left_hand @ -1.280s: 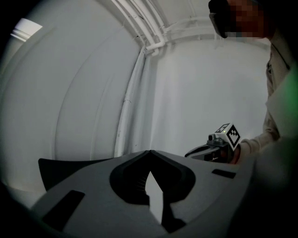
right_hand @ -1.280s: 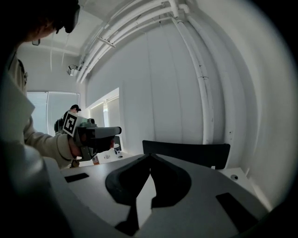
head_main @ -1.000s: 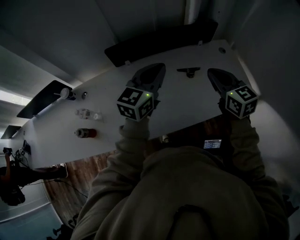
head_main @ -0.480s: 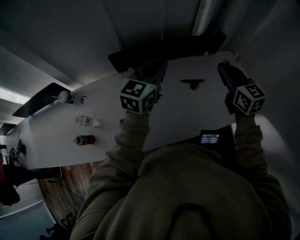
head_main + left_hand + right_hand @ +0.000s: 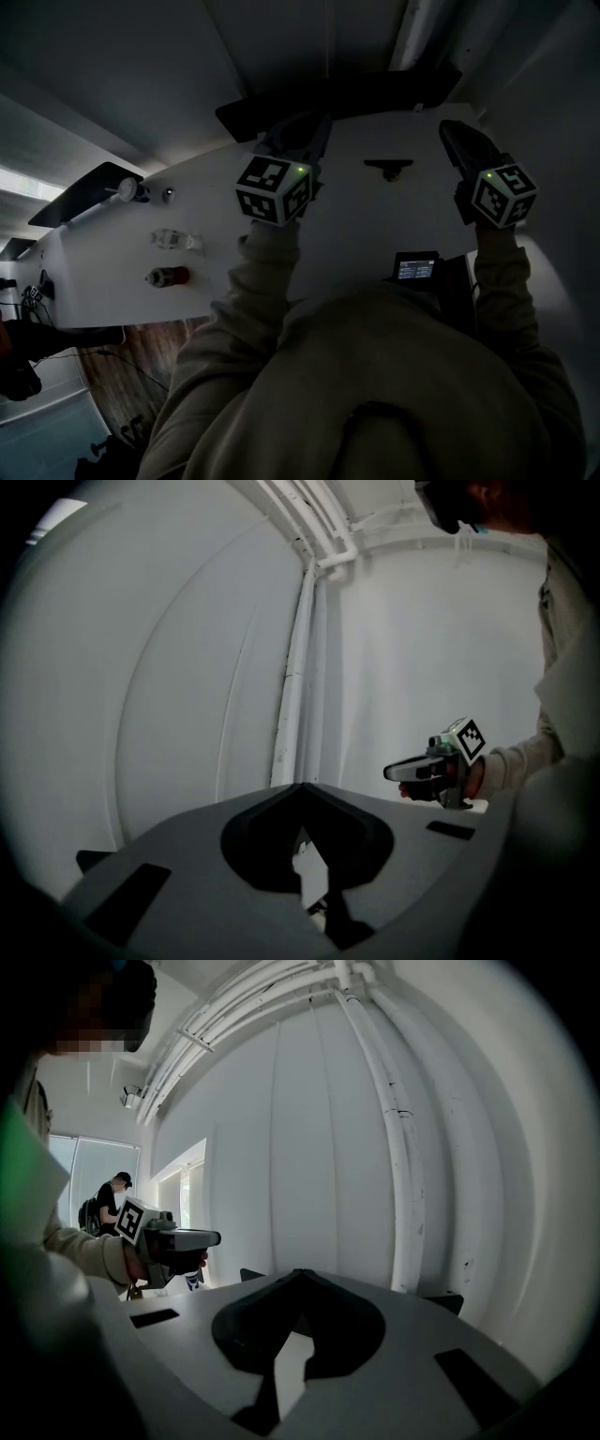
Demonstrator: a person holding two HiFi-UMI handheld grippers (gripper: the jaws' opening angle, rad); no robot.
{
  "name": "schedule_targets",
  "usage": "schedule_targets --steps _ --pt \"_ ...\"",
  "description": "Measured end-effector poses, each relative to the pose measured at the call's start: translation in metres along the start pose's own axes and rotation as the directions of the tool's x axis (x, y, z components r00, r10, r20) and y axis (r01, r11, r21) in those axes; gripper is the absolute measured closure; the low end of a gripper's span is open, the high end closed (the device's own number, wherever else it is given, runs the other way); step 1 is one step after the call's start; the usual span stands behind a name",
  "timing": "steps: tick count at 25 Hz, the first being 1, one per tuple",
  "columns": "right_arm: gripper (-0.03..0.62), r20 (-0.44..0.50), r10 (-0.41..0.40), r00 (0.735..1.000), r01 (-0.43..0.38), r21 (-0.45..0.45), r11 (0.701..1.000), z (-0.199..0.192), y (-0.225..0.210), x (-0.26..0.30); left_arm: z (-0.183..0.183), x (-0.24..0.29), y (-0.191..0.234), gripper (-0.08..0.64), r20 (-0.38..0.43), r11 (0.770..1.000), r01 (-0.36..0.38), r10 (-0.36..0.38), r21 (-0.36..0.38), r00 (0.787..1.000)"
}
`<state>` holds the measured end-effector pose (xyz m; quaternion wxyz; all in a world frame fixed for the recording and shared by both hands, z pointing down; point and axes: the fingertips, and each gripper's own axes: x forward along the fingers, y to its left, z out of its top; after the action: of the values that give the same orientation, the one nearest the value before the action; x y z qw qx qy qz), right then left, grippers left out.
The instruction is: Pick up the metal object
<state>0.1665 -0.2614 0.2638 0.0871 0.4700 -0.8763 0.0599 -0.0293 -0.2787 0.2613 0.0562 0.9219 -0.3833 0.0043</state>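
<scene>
Metal object (image 5: pixel 388 168): dark, T-shaped, lying on the white table (image 5: pixel 366 230) near its far edge.

It is flanked by both grippers. The left hand-held gripper (image 5: pixel 301 787) is held to its left and the right hand-held gripper (image 5: pixel 297 1272) to its right. Both are over the table and clear of the object; the right one is slightly farther off.

Left jaws: tips are seen pressed together, nothing gripped. Right jaws: likewise clenched, empty.

Both grippers are pointed past the object at the wall (image 5: pixel 187 667); pipes (image 5: pixel 398 1147) are framed ahead of the right one.

A clear bottle (image 5: pixel 174 240) and a red container (image 5: pixel 169 277) are noted on the table, well left of the object.
</scene>
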Motion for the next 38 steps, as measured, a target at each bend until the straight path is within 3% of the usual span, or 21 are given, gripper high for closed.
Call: schedule_targets --steps 12,22,27,38 --pt "0.572 -0.011 0.024 1.0 -0.024 0.023 0.999 -0.007 -0.007 0.013 -0.006 0.004 0.002 0.558 -0.028 1.0 -0.015 0.014 -0.026 1.0" --pt "0.572 -0.066 0.043 0.997 -0.04 0.044 0.998 -0.037 -0.027 0.033 -0.028 0.026 0.005 0.558 -0.053 0.995 -0.009 0.004 -0.096 0.999" --pt "0.572 -0.087 0.055 0.995 -0.049 0.063 0.997 -0.055 -0.037 0.043 -0.047 0.038 0.008 0.558 -0.088 0.996 -0.015 0.008 -0.086 0.996" --pt "0.571 -0.167 0.085 0.982 -0.076 0.061 0.995 -0.101 -0.046 0.065 -0.104 0.05 0.018 0.558 -0.124 0.979 -0.038 0.013 -0.202 0.992"
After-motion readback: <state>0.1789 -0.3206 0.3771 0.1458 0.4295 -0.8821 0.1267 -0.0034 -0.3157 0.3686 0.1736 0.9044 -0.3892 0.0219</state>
